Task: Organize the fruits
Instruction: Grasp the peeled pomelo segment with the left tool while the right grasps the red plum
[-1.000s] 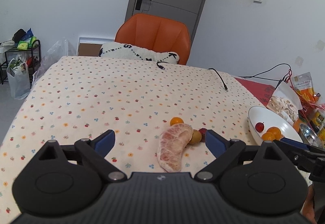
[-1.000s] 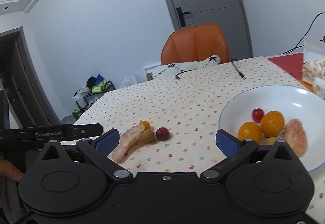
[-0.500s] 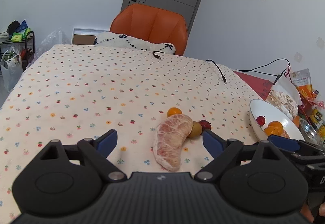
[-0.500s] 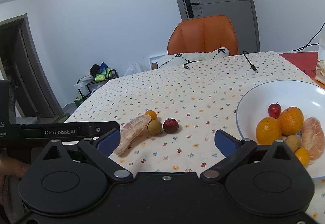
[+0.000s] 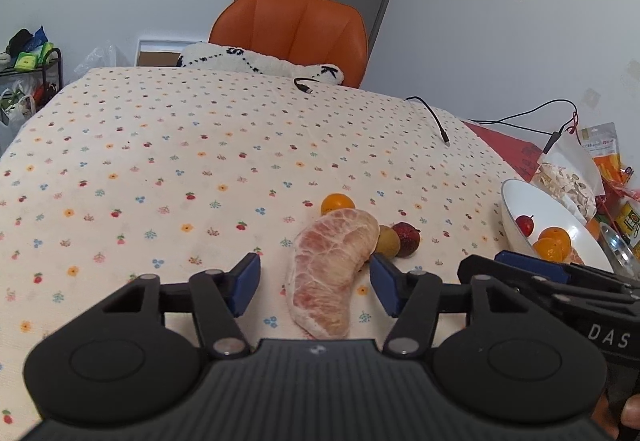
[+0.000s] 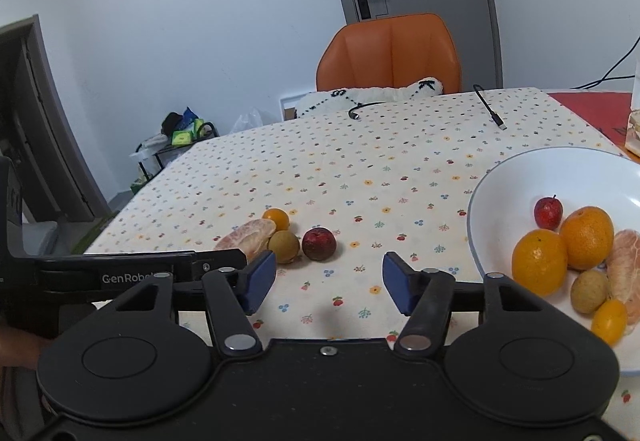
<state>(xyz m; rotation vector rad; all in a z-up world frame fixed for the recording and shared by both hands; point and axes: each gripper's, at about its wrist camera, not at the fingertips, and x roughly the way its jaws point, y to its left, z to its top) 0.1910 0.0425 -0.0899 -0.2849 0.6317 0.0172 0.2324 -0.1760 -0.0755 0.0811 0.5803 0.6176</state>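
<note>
Left gripper is held spread wide around the untouched pomelo segment at lower centre; right gripper is spread, empty.

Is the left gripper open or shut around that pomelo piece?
Open. The left gripper has its blue pads either side of the pomelo segment, with tablecloth visible between pads and fruit.

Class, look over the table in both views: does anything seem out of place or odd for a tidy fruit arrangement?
Yes. Four fruits lie loose on the tablecloth, outside the white bowl: a peeled pomelo segment, a small orange, a brownish round fruit and a dark red fruit. Two loose cable ends also lie on the cloth.
</note>
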